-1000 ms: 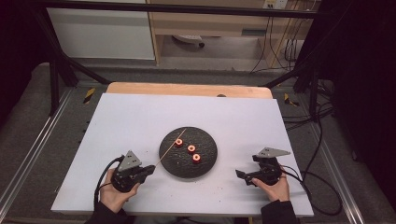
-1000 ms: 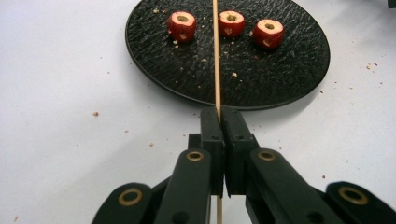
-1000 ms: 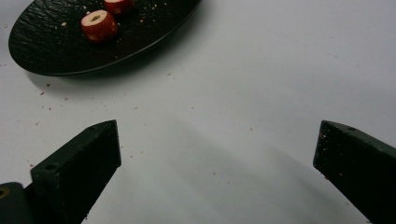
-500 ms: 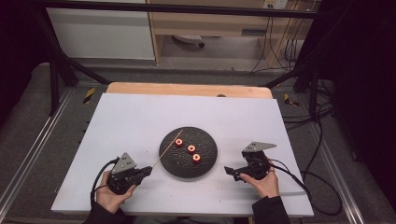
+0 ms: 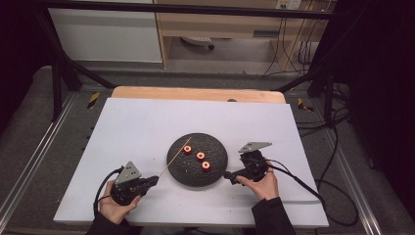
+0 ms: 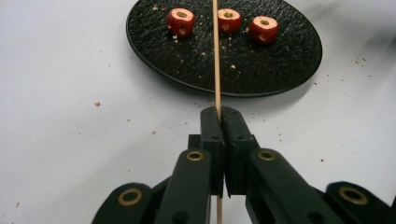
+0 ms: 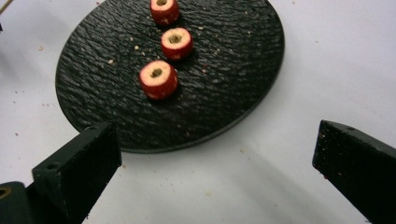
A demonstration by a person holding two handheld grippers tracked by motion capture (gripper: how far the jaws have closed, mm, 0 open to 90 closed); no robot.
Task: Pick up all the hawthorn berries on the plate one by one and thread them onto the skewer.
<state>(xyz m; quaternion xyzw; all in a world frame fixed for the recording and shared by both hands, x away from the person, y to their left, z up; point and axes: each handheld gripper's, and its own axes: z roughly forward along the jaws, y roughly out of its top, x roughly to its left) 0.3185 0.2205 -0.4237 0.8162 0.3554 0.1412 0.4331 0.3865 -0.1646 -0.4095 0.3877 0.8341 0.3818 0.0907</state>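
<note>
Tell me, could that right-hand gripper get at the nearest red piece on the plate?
Probably yes. The right gripper sits at the plate's edge with its jaws wide apart, and nothing lies between it and the nearest red piece. The stick is over on the far side.

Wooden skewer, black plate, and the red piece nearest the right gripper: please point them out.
wooden skewer (image 6: 216, 56), left gripper view, middle of its shaft over the plate
black plate (image 7: 233, 70), right gripper view, bare textured surface
nearest red piece (image 7: 159, 79), right gripper view, its top
</note>
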